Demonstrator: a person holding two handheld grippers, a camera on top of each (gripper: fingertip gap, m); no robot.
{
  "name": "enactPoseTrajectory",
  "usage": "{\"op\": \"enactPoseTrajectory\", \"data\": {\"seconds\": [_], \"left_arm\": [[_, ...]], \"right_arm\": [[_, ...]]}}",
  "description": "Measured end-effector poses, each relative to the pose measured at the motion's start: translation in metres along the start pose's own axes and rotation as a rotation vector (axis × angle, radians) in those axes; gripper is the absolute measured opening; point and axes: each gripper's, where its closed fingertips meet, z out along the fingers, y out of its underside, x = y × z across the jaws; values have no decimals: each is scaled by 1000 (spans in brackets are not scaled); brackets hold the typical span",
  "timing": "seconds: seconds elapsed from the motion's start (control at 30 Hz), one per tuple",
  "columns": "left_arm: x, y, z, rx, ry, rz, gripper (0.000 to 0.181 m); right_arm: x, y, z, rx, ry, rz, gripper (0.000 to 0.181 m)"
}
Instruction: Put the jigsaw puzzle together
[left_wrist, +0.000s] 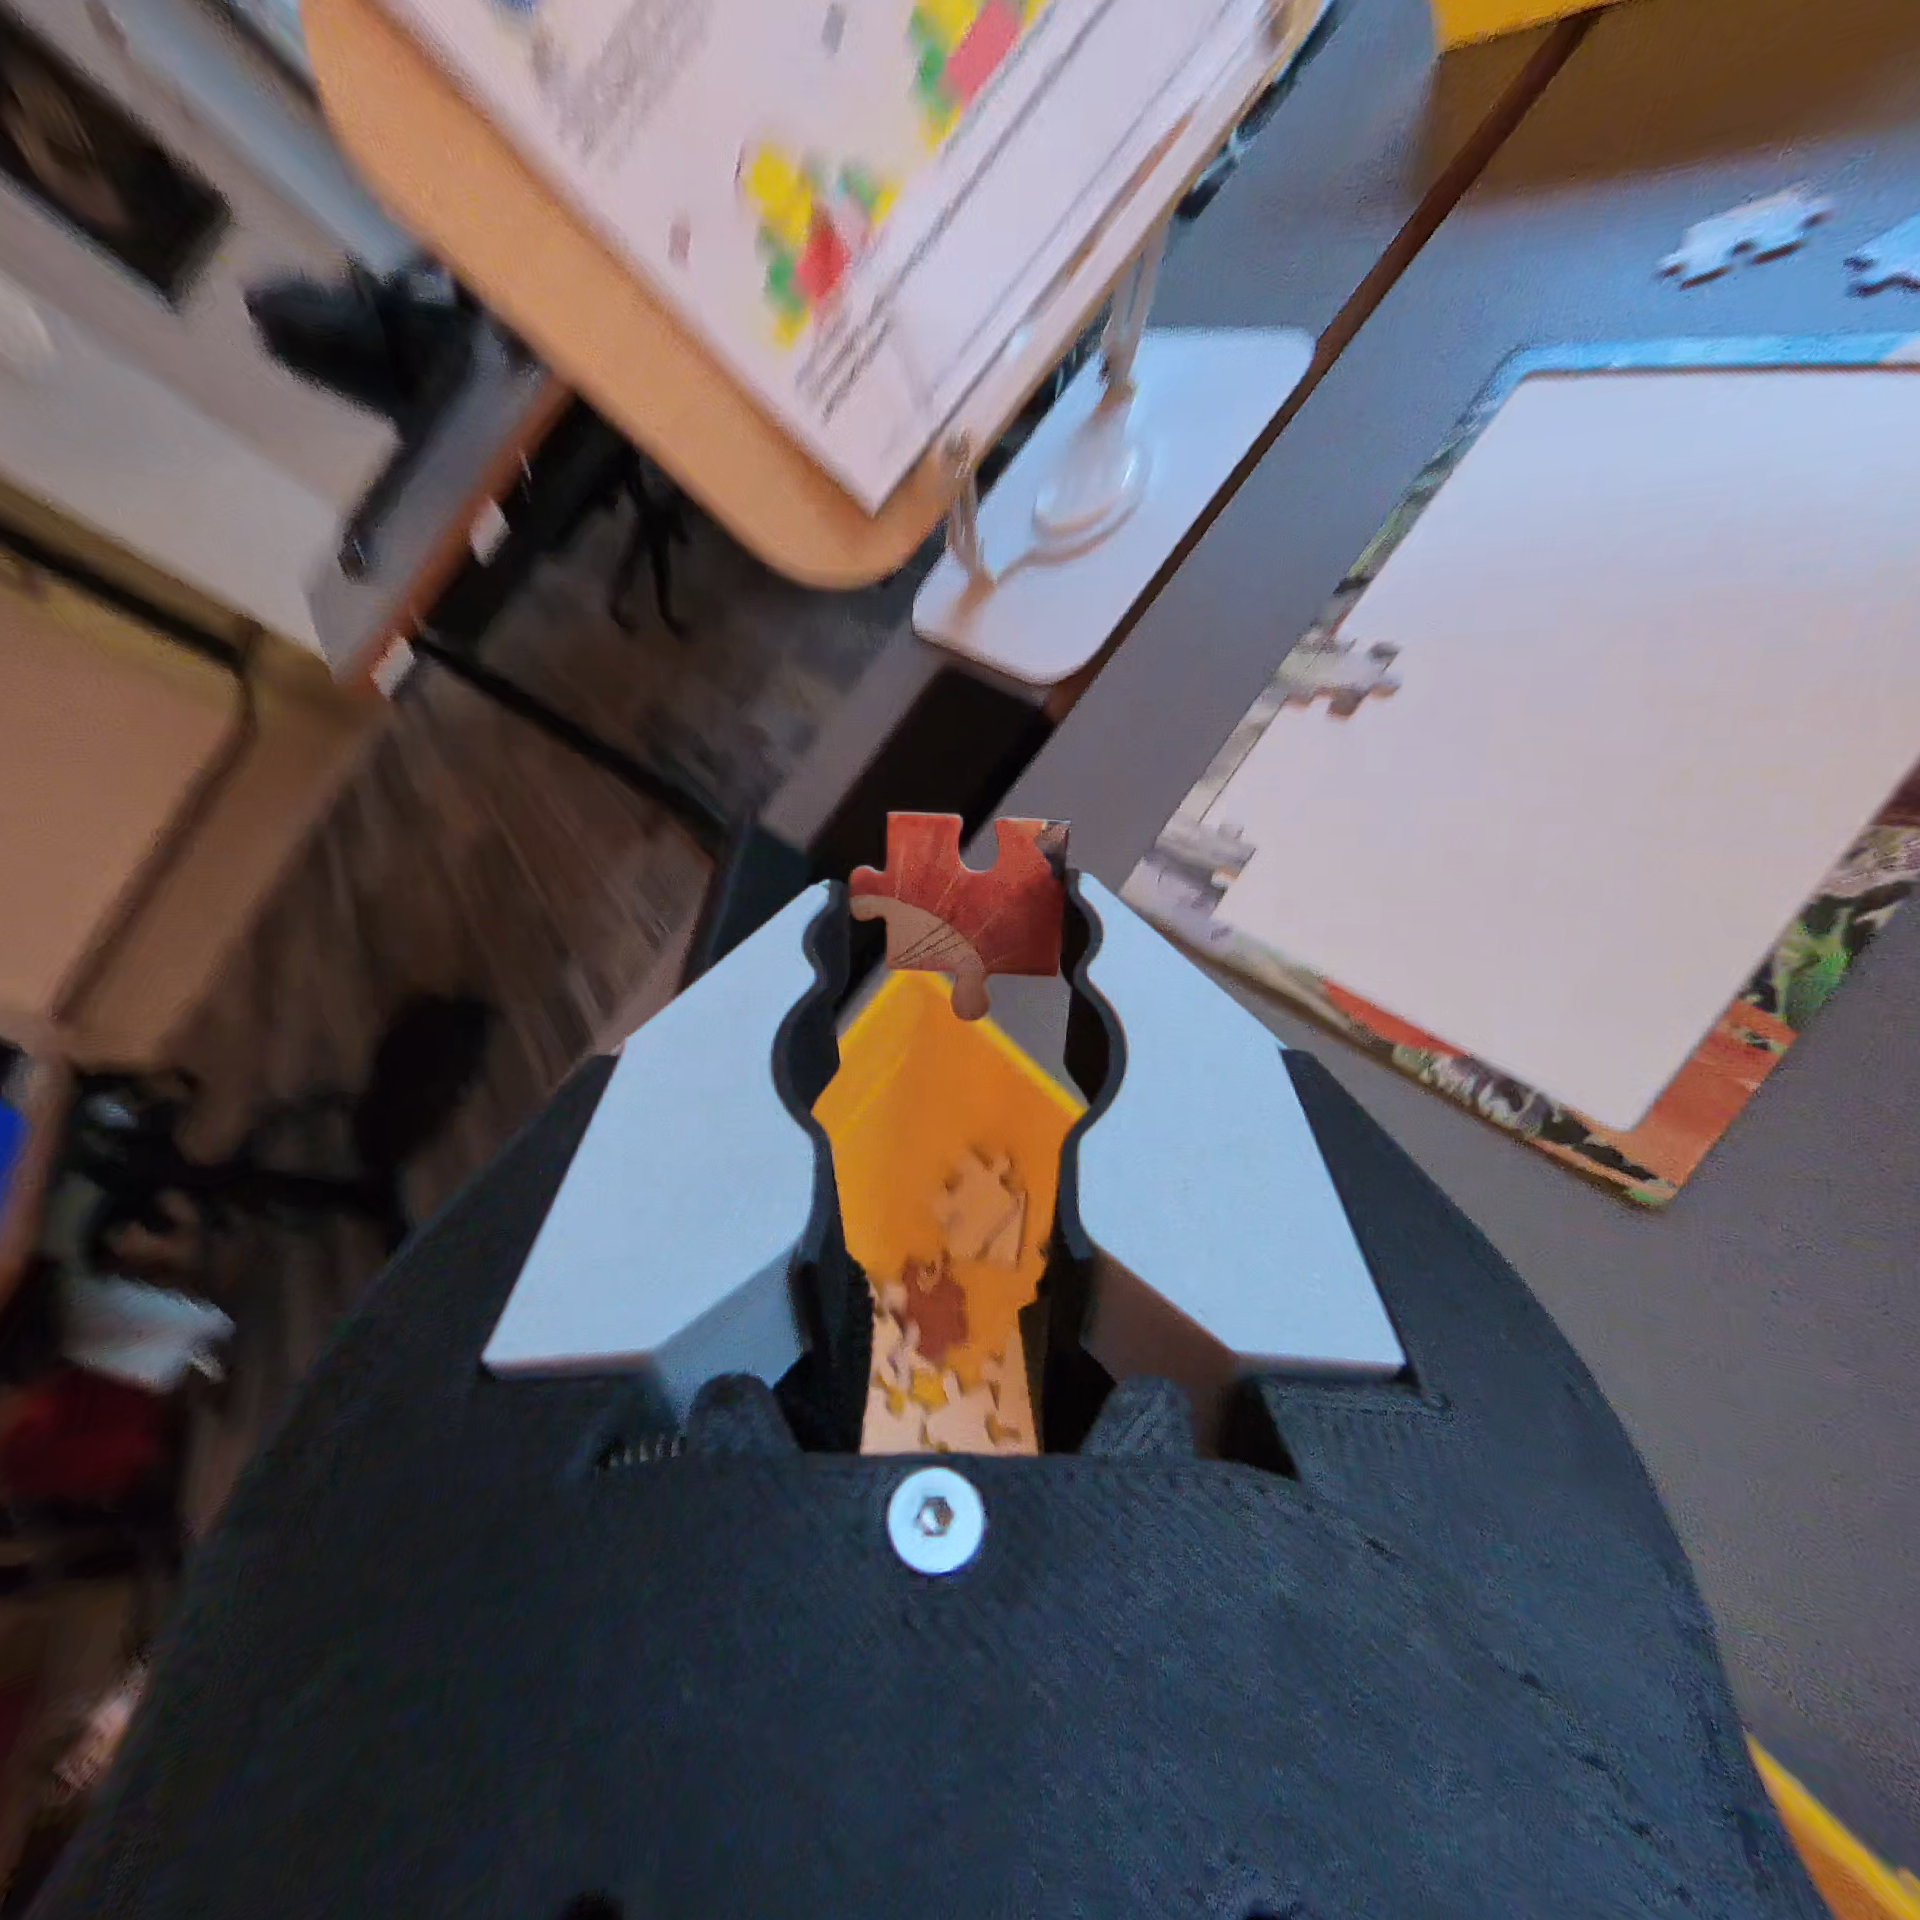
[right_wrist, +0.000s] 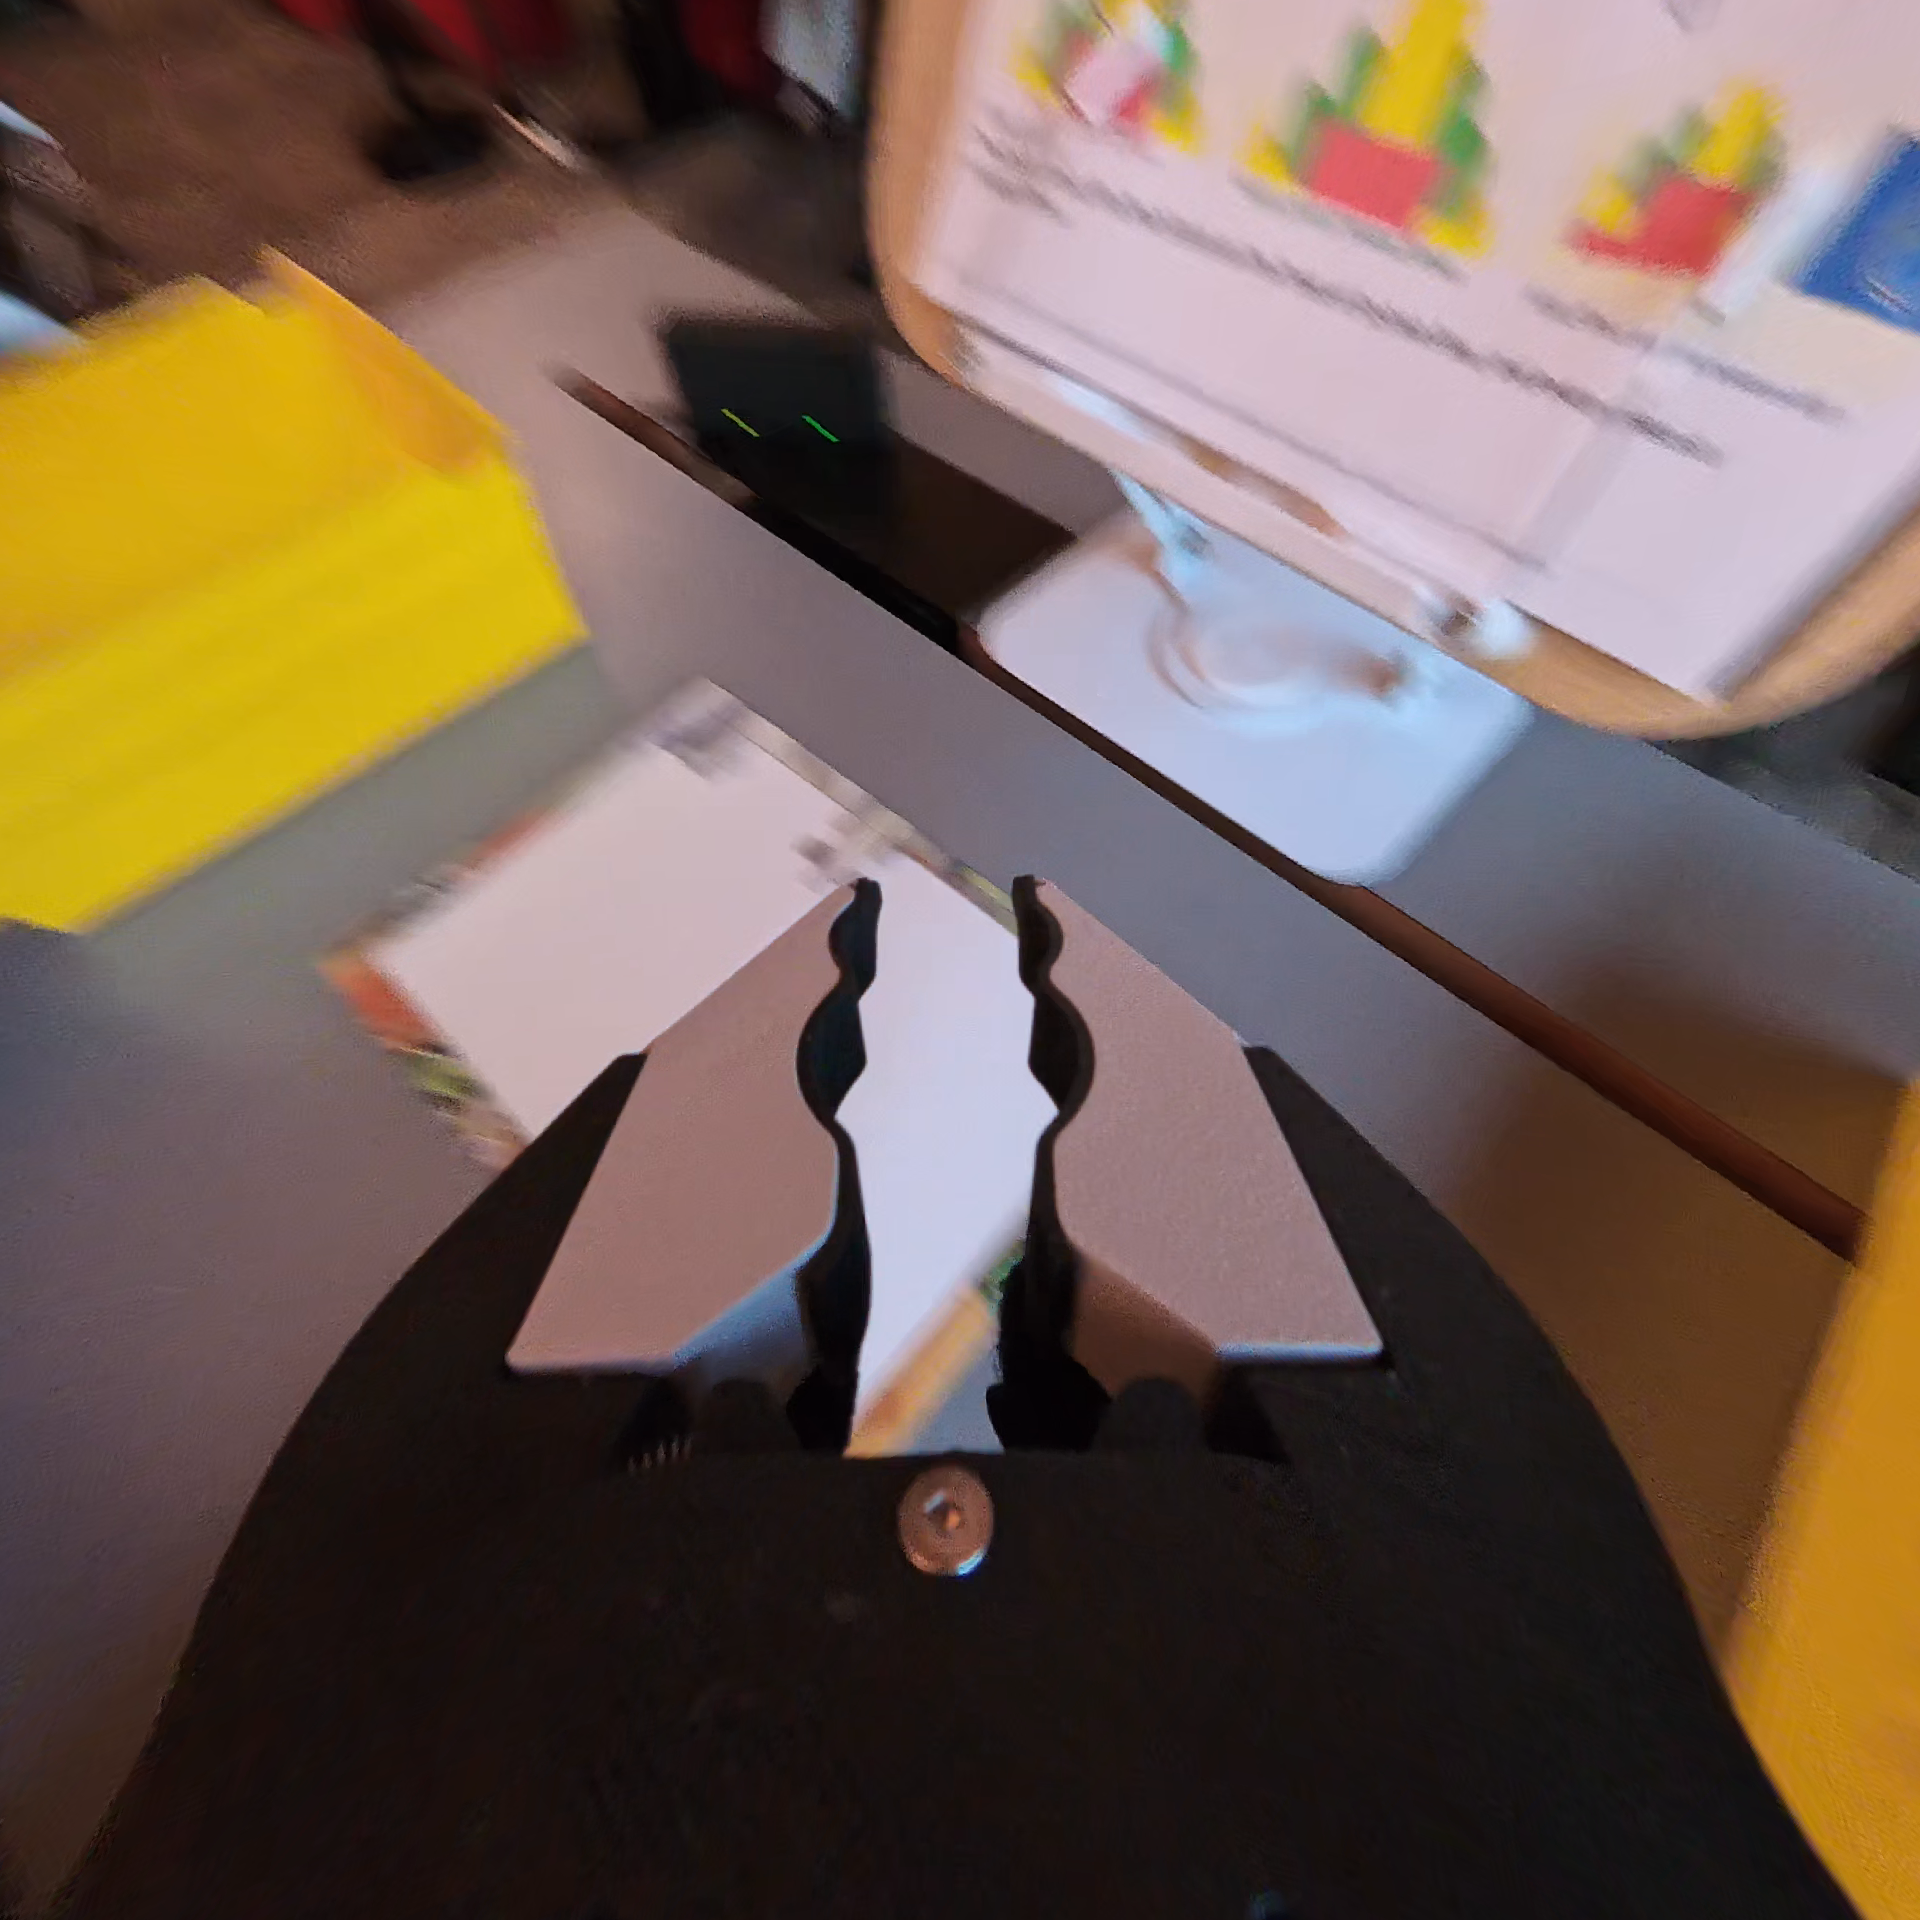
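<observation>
On the grey tabletop (left_wrist: 1558, 1299) lies the puzzle board (left_wrist: 1579, 727), edge pieces only, while above a yellow bin (left_wrist: 925, 1101) the left gripper (left_wrist: 961, 914) pinches a red piece (left_wrist: 961, 904), next to be carried boardward; the right gripper (right_wrist: 945, 914) hovers open, empty

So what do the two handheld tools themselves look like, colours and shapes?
Both match. The left tool and right tool each have a rough black printed body with a silver hex screw at the centre, two flat light-grey fingers tapering forward, and wavy black inner pads. No cables, markings or sleeves show.
</observation>
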Motion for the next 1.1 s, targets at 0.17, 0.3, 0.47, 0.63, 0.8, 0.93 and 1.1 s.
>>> {"op": "enactPoseTrajectory", "data": {"seconds": [0.17,0.3,0.47,0.63,0.8,0.93,1.1], "left_arm": [[71,-57,-14,93,114,259,39],[115,-66,-13,71,174,442,39],[146,-63,-11,60,272,525,39],[162,-59,-15,68,373,530,39],[142,-70,-21,128,340,406,33],[115,-80,-24,192,388,118,45],[84,-77,-14,174,471,-289,41]], "right_arm": [[-127,-46,2,132,-502,80,27],[-186,-46,5,84,-761,171,28],[-194,-22,23,-50,-789,213,28],[-207,-1,21,-182,-888,215,3],[-198,-23,16,-66,-948,349,1],[-178,-46,19,113,-936,498,1],[-166,-58,31,279,-905,644,0]]}}
